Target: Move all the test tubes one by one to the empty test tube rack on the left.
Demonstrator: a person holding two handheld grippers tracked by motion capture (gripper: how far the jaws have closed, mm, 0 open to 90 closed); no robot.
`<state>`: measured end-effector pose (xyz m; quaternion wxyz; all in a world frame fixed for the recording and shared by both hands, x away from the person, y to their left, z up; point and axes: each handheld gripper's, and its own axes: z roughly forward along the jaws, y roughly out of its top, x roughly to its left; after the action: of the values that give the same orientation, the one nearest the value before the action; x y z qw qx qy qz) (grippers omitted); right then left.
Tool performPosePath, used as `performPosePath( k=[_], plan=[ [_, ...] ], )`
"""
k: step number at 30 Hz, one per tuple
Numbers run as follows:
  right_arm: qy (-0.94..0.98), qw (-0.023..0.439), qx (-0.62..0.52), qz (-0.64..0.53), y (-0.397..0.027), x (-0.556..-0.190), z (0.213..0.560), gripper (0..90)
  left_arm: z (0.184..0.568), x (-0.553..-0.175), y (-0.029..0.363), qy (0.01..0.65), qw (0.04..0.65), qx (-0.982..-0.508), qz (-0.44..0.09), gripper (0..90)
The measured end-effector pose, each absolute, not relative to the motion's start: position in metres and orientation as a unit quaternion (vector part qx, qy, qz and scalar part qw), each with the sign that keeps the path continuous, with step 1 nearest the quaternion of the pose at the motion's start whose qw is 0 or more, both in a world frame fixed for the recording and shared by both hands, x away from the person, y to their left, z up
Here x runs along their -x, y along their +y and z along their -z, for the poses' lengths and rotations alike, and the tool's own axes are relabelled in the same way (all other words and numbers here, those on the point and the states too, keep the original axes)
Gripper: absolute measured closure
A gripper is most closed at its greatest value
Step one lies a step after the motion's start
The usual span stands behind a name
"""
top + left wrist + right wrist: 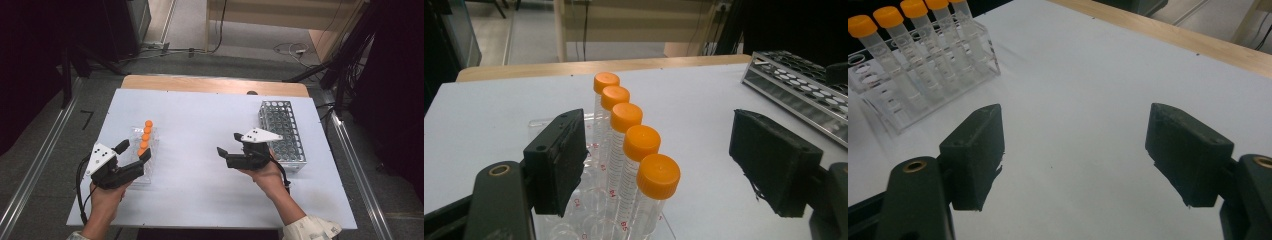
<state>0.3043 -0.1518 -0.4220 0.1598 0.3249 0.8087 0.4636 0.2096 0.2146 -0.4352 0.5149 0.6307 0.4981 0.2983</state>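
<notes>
Several clear tubes with orange caps [145, 137] stand in a row in a clear plastic rack [151, 162] on the left of the white table. My left gripper [134, 150] is open at the near end of that row. In the left gripper view its jaws stand wide on either side of the nearest tube [655, 181] without touching it. My right gripper [228, 143] is open over bare table near the middle and points left. In the right gripper view there is nothing between its fingers [975, 155], and the tubes [908, 45] stand farther off at the upper left.
A metal grid rack [281, 131] with open holes stands on the right of the table, just behind the right hand. The white table top [200, 115] has a wooden far edge [215, 84]. Cables lie on the floor beyond.
</notes>
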Motion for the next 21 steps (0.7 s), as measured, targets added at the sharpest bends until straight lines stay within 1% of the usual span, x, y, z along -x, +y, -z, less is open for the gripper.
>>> performPosePath(
  k=[21],
  plan=[
    [0.801,0.167,-0.343,-0.462,-0.176,-0.303,0.423,22.2,0.436,-0.21,0.219,0.508,0.508,-0.626,-0.303,19.7]
  ],
)
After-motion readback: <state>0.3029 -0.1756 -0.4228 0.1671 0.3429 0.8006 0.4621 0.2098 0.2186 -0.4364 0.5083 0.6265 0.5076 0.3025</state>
